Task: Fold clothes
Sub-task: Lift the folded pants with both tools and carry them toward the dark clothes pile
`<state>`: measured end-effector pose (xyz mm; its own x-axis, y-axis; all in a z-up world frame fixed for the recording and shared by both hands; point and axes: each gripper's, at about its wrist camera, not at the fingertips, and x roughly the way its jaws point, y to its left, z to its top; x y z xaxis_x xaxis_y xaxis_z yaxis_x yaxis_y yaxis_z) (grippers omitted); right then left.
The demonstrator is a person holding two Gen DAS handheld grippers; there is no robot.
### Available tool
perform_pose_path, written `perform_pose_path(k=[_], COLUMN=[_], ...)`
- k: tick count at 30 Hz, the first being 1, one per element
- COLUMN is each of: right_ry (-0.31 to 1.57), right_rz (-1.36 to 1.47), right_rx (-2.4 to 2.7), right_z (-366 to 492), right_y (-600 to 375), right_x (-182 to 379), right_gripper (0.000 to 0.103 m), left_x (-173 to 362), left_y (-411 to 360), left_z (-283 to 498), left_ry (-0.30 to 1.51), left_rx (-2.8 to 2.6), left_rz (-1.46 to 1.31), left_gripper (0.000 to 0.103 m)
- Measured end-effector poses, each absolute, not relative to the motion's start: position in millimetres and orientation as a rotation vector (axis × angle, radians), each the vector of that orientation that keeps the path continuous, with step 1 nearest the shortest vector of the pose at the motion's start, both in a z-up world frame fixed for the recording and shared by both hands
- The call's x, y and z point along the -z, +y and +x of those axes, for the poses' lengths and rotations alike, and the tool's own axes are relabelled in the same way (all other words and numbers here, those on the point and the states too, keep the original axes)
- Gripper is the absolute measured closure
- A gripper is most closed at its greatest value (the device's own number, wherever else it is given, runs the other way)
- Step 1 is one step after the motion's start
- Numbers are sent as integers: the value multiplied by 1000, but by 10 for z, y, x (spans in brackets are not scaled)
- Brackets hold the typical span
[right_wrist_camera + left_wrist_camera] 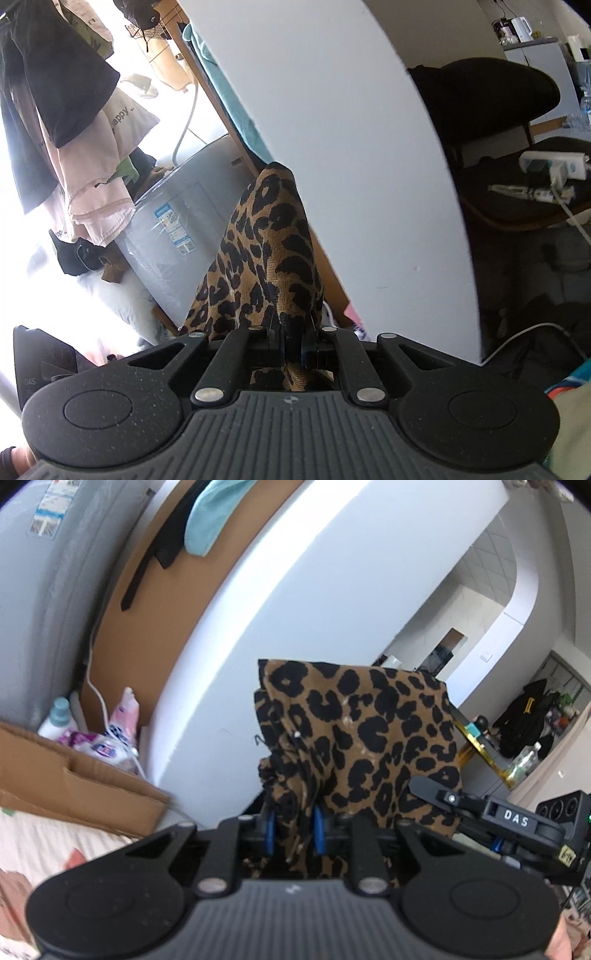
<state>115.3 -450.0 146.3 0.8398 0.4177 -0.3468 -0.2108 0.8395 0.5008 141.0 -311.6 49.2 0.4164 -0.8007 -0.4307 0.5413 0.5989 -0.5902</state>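
White wall fills the middle of both views, a broad pale slab (295, 590) curving up behind everything. Against it hangs the brown-and-black leopard-print fabric garment (369, 731), lifted off any surface and held in the air between both tools. The left gripper (295, 834) is clamped on a bunched, gathered edge of the cloth, its blue-padded fingers (270, 830) pressing folds that spill up and over to the right. The right gripper (293, 349) is pinched tight on another part of the same garment, which rises from its jaws in a narrow peak. In the left wrist view the right tool's black body appears at the lower right, touching the cloth. Further out stand a grey appliance with stickers (177, 236), an open brown cardboard box (74, 790) holding bottles and packets, pink and black clothes hanging by a bright window (74, 147), and a dark chair with a white power strip (554, 166).
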Motion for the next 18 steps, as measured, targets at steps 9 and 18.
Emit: perform_pose_path(k=[9,18], right_ry=[494,562], right_rz=[449,458], right_rx=[-293,-226], right_z=[969,1081], right_y=[-4990,-5175], right_x=[-1243,-308], right_gripper=[97,97], left_x=[-185,755], left_y=[-3523,-3724], left_z=[1361,1432], left_ry=[815,885], left_rx=[940,984], left_rz=[-382,-361], left_gripper=[82,83])
